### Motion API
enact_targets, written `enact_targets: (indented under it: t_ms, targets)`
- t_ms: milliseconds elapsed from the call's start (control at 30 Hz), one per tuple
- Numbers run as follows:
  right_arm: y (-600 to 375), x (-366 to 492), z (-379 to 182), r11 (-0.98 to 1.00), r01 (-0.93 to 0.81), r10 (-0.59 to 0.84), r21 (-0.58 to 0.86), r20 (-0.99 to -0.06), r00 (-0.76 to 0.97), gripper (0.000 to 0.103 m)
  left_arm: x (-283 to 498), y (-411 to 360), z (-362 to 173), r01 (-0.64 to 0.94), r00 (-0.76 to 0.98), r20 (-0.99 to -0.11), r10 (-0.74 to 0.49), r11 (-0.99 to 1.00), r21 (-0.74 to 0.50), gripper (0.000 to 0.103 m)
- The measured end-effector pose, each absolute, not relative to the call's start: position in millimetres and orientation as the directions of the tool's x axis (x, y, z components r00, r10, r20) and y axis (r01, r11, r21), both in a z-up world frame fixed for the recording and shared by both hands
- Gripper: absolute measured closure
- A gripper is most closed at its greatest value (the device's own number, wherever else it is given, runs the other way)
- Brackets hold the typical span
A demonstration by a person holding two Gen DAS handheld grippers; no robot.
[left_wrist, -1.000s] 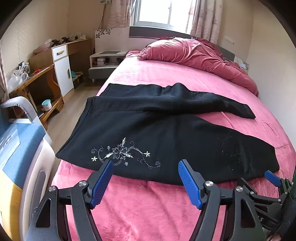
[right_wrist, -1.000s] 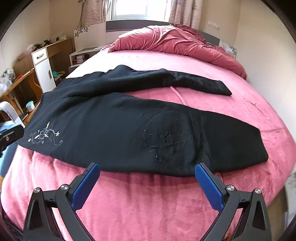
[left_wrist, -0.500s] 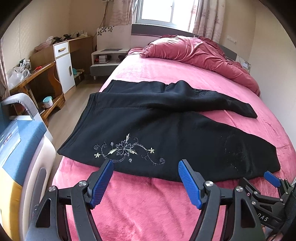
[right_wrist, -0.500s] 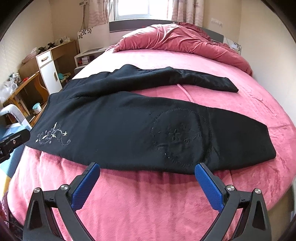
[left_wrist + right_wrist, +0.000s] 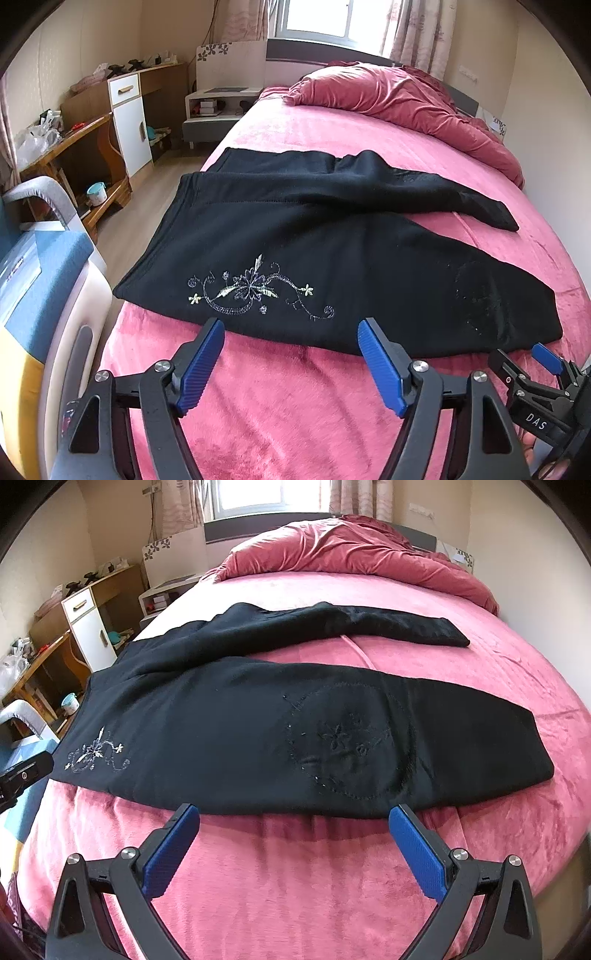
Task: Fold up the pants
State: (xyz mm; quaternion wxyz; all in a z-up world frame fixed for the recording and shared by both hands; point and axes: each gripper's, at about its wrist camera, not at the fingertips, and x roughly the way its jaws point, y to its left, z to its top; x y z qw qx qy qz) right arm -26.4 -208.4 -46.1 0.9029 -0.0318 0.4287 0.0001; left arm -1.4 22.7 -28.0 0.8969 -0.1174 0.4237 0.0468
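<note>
Black pants lie spread across the pink bed, waistband to the left, both legs running right. A pale flower embroidery sits near the waist on the near leg. The far leg angles away toward the pillows. My left gripper is open just short of the near hem edge below the embroidery. My right gripper is open in front of the near leg's lower edge, holding nothing. It also shows at the left wrist view's right edge.
A red duvet is bunched at the head of the bed. Left of the bed are a wooden desk, a white cabinet and a nightstand. A blue and white chair stands by the bed's near left corner.
Both grippers have drawn back and risen slightly, so the pants sit a little farther ahead and more of the bed shows. Both stay open; the pants have not moved.
</note>
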Motion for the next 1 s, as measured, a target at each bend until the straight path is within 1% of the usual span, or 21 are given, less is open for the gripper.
enact_targets:
  t_ms: [100, 167, 300, 400, 467, 567, 600, 633, 667, 700, 733, 767, 800, 867, 900, 933, 967, 1000]
  targets:
    - [-215, -26, -48, 1.000, -0.022, 0.000, -0.018, -0.779, 0.627, 0.000, 1, 27, -34, -0.186, 0.631, -0.775, -0.029, 0.964, -0.188, 0.022]
    - [-222, -25, -49, 0.999, -0.016, 0.031, 0.028, -0.787, 0.617, 0.000, 3, 32, -40, -0.188, 0.614, -0.785, -0.079, 0.952, -0.243, 0.015]
    - [-247, -23, -54, 0.988, 0.020, 0.112, 0.153, -0.798, 0.592, 0.000, 9, 57, -62, -0.252, 0.559, -0.814, -0.158, 0.903, -0.348, 0.014]
    - [-276, -22, -58, 0.965, 0.081, 0.160, 0.248, -0.809, 0.566, 0.000, 12, 84, -80, -0.323, 0.527, -0.835, -0.156, 0.872, -0.367, 0.010]
    - [-301, -23, -59, 0.949, 0.127, 0.165, 0.287, -0.802, 0.574, 0.000, 14, 103, -90, -0.358, 0.513, -0.844, -0.157, 0.854, -0.376, 0.010]
    - [-345, -25, -59, 0.910, 0.218, 0.165, 0.352, -0.791, 0.590, 0.000, 15, 134, -107, -0.433, 0.492, -0.856, -0.157, 0.809, -0.397, 0.017]
    - [-361, -26, -59, 0.890, 0.258, 0.160, 0.376, -0.788, 0.595, 0.000, 17, 144, -114, -0.452, 0.484, -0.860, -0.164, 0.794, -0.406, 0.028]
    - [-380, -27, -60, 0.864, 0.302, 0.154, 0.402, -0.783, 0.602, 0.000, 18, 150, -118, -0.468, 0.475, -0.864, -0.166, 0.784, -0.408, 0.033]
    - [-395, -29, -61, 0.840, 0.337, 0.149, 0.424, -0.779, 0.610, 0.001, 19, 155, -122, -0.479, 0.476, -0.862, -0.173, 0.772, -0.419, 0.035]
    - [-411, -31, -63, 0.811, 0.380, 0.137, 0.446, -0.775, 0.617, 0.004, 20, 160, -125, -0.488, 0.478, -0.859, -0.186, 0.757, -0.435, 0.038]
    - [-428, -33, -66, 0.779, 0.417, 0.128, 0.469, -0.770, 0.626, 0.011, 21, 163, -127, -0.493, 0.478, -0.857, -0.190, 0.750, -0.441, 0.042]
    - [-440, -33, -68, 0.754, 0.442, 0.123, 0.486, -0.766, 0.631, 0.017, 23, 165, -127, -0.494, 0.483, -0.854, -0.194, 0.745, -0.448, 0.042]
    - [-452, -33, -71, 0.727, 0.472, 0.112, 0.499, -0.764, 0.636, 0.020, 26, 167, -128, -0.488, 0.497, -0.843, -0.205, 0.737, -0.467, 0.043]
    - [-475, -29, -78, 0.671, 0.518, 0.101, 0.531, -0.758, 0.645, 0.029, 35, 170, -129, -0.479, 0.514, -0.828, -0.225, 0.725, -0.494, 0.043]
    - [-482, -26, -81, 0.653, 0.532, 0.102, 0.539, -0.758, 0.644, 0.031, 40, 172, -131, -0.478, 0.515, -0.823, -0.239, 0.717, -0.507, 0.047]
    - [-488, -21, -85, 0.636, 0.548, 0.101, 0.543, -0.763, 0.639, 0.035, 42, 173, -131, -0.475, 0.518, -0.818, -0.249, 0.712, -0.517, 0.054]
    - [-492, -15, -89, 0.629, 0.558, 0.099, 0.542, -0.767, 0.634, 0.042, 43, 176, -132, -0.466, 0.525, -0.813, -0.251, 0.715, -0.521, 0.057]
    - [-493, -9, -90, 0.630, 0.564, 0.092, 0.533, -0.773, 0.628, 0.046, 48, 176, -131, -0.457, 0.527, -0.814, -0.246, 0.725, -0.515, 0.065]
